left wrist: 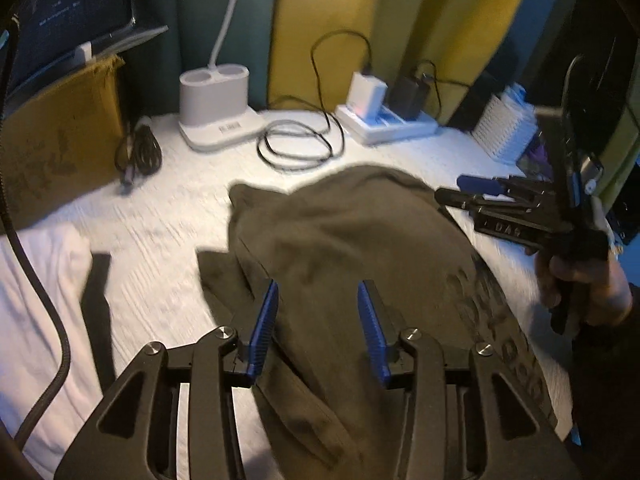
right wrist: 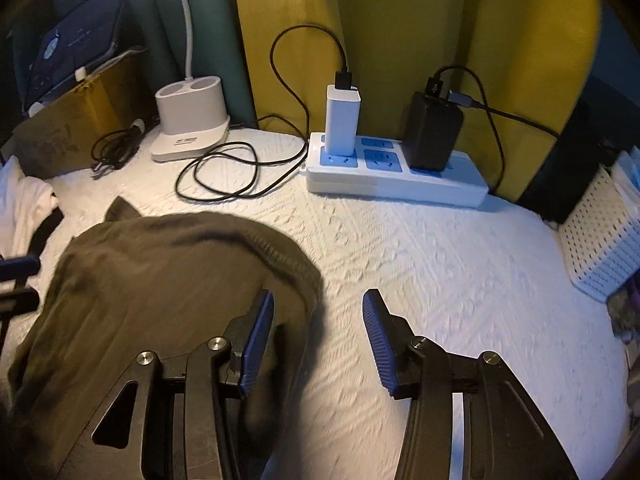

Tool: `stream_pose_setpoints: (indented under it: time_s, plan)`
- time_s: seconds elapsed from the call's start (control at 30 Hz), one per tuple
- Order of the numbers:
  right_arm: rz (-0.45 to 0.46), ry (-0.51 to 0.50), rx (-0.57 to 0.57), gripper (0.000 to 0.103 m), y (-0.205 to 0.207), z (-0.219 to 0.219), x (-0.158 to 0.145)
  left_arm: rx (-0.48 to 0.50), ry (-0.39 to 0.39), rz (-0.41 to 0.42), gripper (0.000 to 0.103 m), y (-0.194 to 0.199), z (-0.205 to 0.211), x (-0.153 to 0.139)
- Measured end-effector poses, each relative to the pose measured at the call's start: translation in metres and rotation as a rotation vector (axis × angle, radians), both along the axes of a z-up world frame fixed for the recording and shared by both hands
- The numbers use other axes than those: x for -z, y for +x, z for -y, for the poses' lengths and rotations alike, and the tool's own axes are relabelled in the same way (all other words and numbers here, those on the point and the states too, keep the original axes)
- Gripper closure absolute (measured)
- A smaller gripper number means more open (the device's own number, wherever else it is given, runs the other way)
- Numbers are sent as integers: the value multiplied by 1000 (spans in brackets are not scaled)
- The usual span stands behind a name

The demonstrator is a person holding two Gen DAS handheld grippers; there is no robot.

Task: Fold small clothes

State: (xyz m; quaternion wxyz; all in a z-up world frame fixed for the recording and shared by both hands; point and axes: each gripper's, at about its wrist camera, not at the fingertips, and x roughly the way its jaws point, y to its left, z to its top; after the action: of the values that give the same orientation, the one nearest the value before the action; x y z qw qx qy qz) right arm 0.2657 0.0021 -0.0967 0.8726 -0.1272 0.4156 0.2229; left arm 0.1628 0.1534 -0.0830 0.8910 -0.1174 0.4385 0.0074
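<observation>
Hovering both over the olive shirt (left wrist: 340, 240) heaped on the white bed (right wrist: 440, 248), left hand-held gripper (left wrist: 318, 320) and right hand-held gripper (right wrist: 318, 332) spread, pinching nothing. Seems mid-fold; next I'd grab an edge. Only the left view shows the shirt's print, only the right shows the power strip (right wrist: 396, 180) clearly.

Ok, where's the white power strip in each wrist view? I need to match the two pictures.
Left wrist view: the white power strip sits upper right of centre, against the yellow curtain, beyond the olive garment.
Right wrist view: the strip is larger, just right of centre near the top, with a white charger and a black adapter plugged in.
Shared landmark: the white lamp base, left of the strip in both.
</observation>
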Motion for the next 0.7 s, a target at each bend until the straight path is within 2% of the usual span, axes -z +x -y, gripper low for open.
stream_pose_setpoints:
  time_s: [0.2,0.3,0.37,0.63,0.7]
  plan:
    - [-33,23,-34,54,-43,1,0,-18,24,-41,62,-16,10,16]
    - [-46,3,-49,54,-60,-1,9,-39,51,-66,62,-20,8,30]
    - [-51,-18,-40,54,-67,0,19,-37,35,-48,60,-23,5,37]
    - [-34,-56,67,51,-78,26,25,-61,107,-37,60,-35,9,29]
    - [-40,-37,75,51,-86,34,22,-70,86,-28,60,-45,10,20]
